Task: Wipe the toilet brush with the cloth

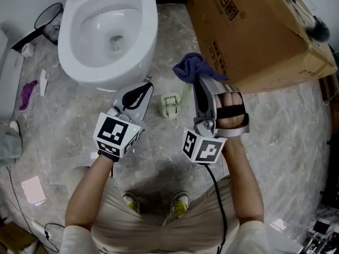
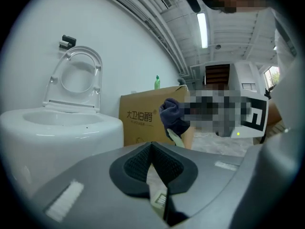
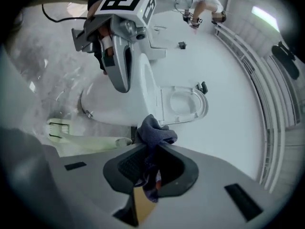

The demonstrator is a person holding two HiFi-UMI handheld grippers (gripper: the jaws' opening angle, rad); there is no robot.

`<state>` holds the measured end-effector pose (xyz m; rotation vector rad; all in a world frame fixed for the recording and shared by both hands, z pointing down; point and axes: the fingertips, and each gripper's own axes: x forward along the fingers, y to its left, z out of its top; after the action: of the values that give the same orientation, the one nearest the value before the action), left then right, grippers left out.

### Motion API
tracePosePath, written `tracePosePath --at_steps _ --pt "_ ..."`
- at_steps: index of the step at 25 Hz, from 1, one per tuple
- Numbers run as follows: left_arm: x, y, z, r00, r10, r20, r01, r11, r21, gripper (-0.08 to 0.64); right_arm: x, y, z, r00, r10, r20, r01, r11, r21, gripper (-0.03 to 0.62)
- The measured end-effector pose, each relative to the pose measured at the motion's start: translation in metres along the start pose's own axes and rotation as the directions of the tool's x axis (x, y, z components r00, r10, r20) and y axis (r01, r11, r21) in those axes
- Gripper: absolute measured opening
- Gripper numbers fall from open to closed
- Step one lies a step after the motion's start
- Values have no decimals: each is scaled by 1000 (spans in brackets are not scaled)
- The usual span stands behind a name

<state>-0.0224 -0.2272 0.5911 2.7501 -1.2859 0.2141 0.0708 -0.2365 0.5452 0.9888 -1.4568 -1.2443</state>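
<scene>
Between the white ceramic toilet and the brown cardboard box, above the grey marbled floor, the right gripper is clenched on a crumpled dark purple cloth, which bulges beyond the jaw tips. Pale green plastic toilet brush: on the floor just below, slotted head toward the person's feet, handle running up to just beside the cloth; contact between the two cannot be confirmed. Left gripper: jaws closed together, nothing seen between the pads, tips near the front rim of the toilet bowl, apart from the brush. A small purple scrap lies on the floor left of the toilet.
</scene>
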Motion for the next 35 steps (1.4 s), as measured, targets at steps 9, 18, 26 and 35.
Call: tracePosePath --at_steps 9,18,26,35 --pt "-3 -1 -3 1000 -22 -5 22 1000 -2 -3 1 31 13 997 78 -29 -80 992 -98 58" --pt "0 5 -9 1000 -21 -23 21 999 27 -3 -1 55 12 988 152 -31 -154 986 -65 58" --pt "2 2 -13 999 -37 -37 38 998 40 -3 -4 67 11 979 202 -26 -203 979 -30 57" --pt "2 -3 -13 998 -45 -37 47 998 48 -3 -12 89 18 961 278 -3 -278 961 -9 57"
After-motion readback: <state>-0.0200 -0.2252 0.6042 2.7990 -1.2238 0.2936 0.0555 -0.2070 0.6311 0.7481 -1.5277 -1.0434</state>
